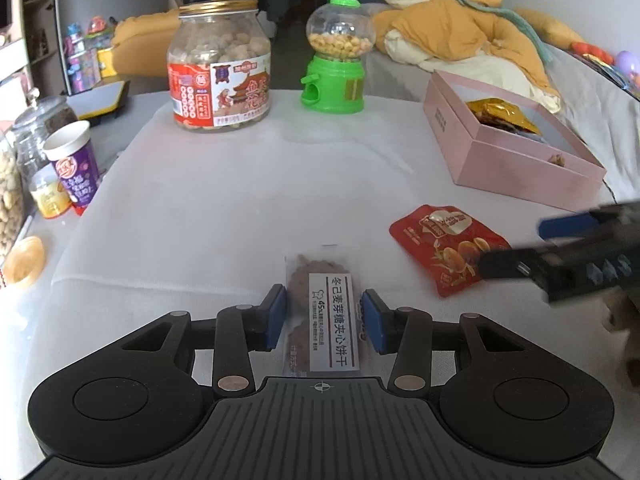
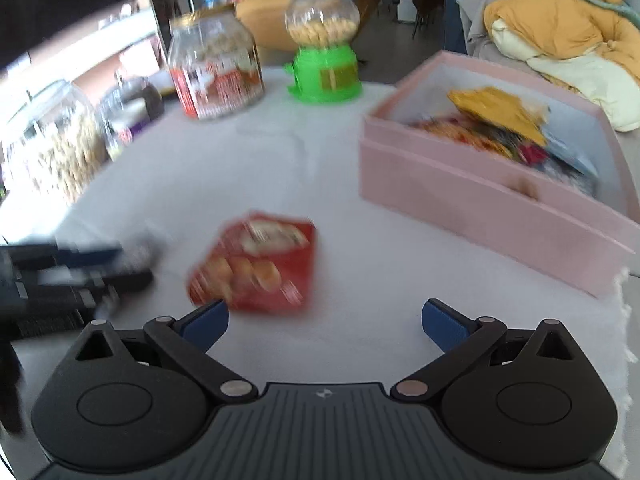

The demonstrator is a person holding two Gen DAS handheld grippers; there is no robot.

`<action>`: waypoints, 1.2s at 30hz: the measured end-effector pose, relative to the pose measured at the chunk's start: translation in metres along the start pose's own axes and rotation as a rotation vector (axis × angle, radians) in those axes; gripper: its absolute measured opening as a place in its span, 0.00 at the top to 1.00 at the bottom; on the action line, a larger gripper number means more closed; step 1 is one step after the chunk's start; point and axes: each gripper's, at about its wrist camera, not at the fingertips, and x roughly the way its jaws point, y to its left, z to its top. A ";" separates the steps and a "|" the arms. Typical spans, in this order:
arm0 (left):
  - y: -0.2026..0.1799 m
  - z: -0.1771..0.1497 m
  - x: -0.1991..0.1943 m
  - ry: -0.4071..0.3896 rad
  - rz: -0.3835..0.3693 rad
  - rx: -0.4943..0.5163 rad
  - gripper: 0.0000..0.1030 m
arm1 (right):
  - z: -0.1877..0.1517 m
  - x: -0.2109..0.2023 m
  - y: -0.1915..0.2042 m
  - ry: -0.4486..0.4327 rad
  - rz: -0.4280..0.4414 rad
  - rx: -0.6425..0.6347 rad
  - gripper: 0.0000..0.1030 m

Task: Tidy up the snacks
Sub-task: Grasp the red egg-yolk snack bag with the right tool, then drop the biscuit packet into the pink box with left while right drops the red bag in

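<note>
Biscuit packet (image 1: 322, 316) flat on white table (image 1: 220, 208), white label reading 冬己麦芽糖夹心饼干 and "45%", long axis running straight away from left gripper (image 1: 325, 316). Fingers (image 1: 276, 316) half open either side of packet, left pad about touching, right pad apart. Red snack pouch (image 2: 260, 264) lying tilted nearby, printing too small to read. Right gripper (image 2: 325, 322) fingers spread wide, holding nothing, pouch just ahead. Pink box (image 1: 520, 160) holding a gold packet, well apart at right.

Daylit room; sofa (image 1: 500, 40) heaped with bedding (image 1: 452, 20).
</note>
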 end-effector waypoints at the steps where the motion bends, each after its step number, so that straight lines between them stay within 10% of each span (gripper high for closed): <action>1: 0.000 0.000 0.000 -0.002 0.001 -0.001 0.53 | 0.006 0.004 0.005 0.001 -0.002 0.003 0.00; 12: -0.002 -0.004 -0.001 -0.028 0.004 -0.003 0.54 | 0.028 0.053 0.044 0.004 -0.099 -0.084 0.00; 15: -0.001 -0.005 -0.001 -0.032 0.004 -0.002 0.54 | 0.024 0.047 0.035 0.001 -0.060 -0.077 0.04; 17: -0.002 -0.005 -0.001 -0.034 0.006 0.001 0.54 | 0.021 0.037 0.030 -0.009 -0.062 -0.096 0.26; 36: -0.012 -0.023 -0.016 -0.076 0.000 0.000 0.61 | -0.031 -0.049 -0.070 -0.044 -0.153 0.067 0.25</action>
